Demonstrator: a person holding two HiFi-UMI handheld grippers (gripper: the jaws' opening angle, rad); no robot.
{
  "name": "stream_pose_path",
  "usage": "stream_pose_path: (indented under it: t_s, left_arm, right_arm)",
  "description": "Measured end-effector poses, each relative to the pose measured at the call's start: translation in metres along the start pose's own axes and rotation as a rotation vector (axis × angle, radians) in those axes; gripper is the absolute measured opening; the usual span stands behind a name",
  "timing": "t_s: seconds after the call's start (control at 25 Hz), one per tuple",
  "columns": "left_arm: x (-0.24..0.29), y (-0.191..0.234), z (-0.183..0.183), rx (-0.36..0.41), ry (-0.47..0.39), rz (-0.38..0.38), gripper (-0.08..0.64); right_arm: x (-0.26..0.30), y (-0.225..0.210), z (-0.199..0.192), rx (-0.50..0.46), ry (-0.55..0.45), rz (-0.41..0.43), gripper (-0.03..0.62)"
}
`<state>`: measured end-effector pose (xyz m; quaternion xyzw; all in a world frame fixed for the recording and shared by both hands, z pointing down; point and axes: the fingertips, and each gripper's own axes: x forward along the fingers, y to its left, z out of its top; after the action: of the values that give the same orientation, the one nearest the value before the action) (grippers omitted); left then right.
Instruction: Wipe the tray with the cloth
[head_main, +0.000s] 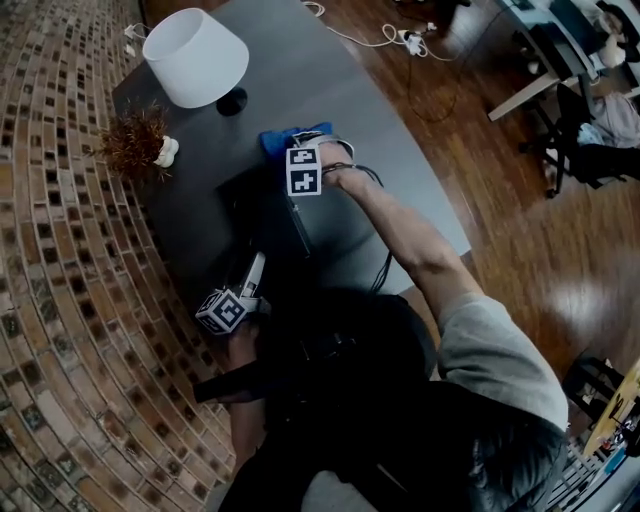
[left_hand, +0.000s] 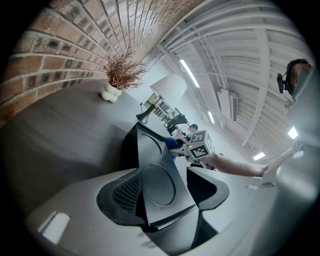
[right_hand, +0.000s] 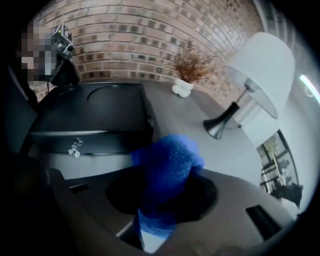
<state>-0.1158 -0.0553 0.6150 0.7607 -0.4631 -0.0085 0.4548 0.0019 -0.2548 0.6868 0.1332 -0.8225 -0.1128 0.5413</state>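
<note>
Pinching the bunched blue terry cloth (right_hand: 167, 165) between the pressed-in jaws of the right gripper (right_hand: 165, 200), just beyond the far corner of the flat black rectangular tray (head_main: 258, 215) lying toward the near edge of the dark grey table (head_main: 400, 190); clamping the left gripper (left_hand: 167, 195), jaws set wide, on the tray's near corner to stop it sliding. Probably best: lowering the cloth flat onto the far edge, pressing lightly, sweeping in overlapping strokes toward the held corner, working into the round recess, steering clear of the white-shaded lamp (head_main: 197, 55) at the table's far end.
</note>
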Motion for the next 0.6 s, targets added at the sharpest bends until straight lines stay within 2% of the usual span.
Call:
stream_pose_path:
  t_s: [0.16,0.32,0.36,0.4,0.52,0.6]
  left_arm:
    - [0.001,0.003,-0.001,0.014,0.009,0.001,0.279]
    - [0.000,0.004,0.001,0.023,0.002,0.006,0.280]
    - [0.000,0.003,0.000,0.021,0.002,0.005,0.280]
    - [0.000,0.002,0.000,0.020,0.001,0.003,0.281]
    - [0.002,0.000,0.001,0.021,0.001,-0.005,0.281]
    - [0.002,0.001,0.001,0.017,-0.002,-0.006,0.281]
  right_arm:
    - [0.001,0.046,0.008,-0.219,-0.009,0.073,0.140]
    - [-0.033,0.111,-0.004,-0.406,-0.063,0.242,0.140]
    - [-0.042,0.120,-0.010,-0.403,-0.067,0.259,0.140]
    - [-0.052,0.121,-0.016,-0.358,-0.065,0.254,0.140]
    - [-0.082,0.098,-0.034,-0.105,-0.026,0.137,0.140]
    - [-0.094,0.102,-0.038,-0.032,0.007,0.107,0.140]
